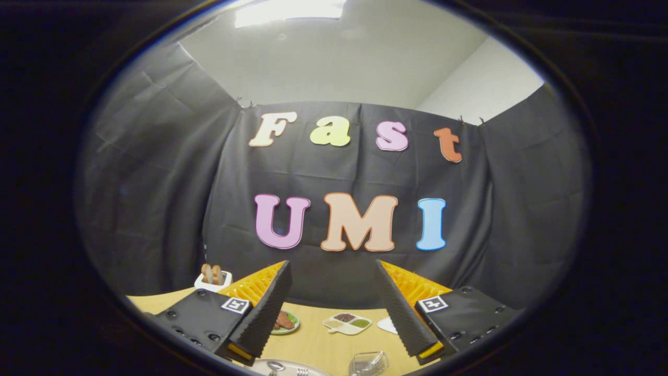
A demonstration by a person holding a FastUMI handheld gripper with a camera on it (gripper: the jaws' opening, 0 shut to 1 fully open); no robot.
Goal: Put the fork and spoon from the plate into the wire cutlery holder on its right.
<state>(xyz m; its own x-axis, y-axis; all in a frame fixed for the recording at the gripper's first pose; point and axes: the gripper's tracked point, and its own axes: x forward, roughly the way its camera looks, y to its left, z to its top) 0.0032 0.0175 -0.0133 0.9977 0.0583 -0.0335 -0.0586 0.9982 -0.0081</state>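
Hovering: gripper (334, 308) held high above the pale wooden table (313, 344), its fingers spread wide apart with nothing between them.
Jaw state: open and empty; the gap between the fingers looks across the table to the black cloth wall.
Plate: round silver-grey metal plate (287, 368) lies below and nearer than the fingertips, under the inner edge of the left finger; only its far rim is visible.
Spoon: shiny metal spoon (275, 367) on the plate, one rounded end peeking up; the rest is cut off.
Fork: metal fork (302, 372) just beside the spoon on its right, only the tines showing, pointing away toward the wall.
Long axis: judging by these ends, both pieces seem to run toward and away from the gripper, but their handles are hidden, so this is uncertain.
Holder: wire cutlery holder (368, 363) stands to the right of the plate, apart from it, nearer the right finger; its base is cut off.
Key relation: the cutlery is beneath and a little left of the open gap, so the coming move likely calls for tipping down and drawing back over the plate.
Beyond the fingers: small green plate with brown food (286, 322), white divided tray of grains (347, 324), white box holding bread rolls (213, 279).
Hard to tell: which piece lies nearer, and whether they touch.
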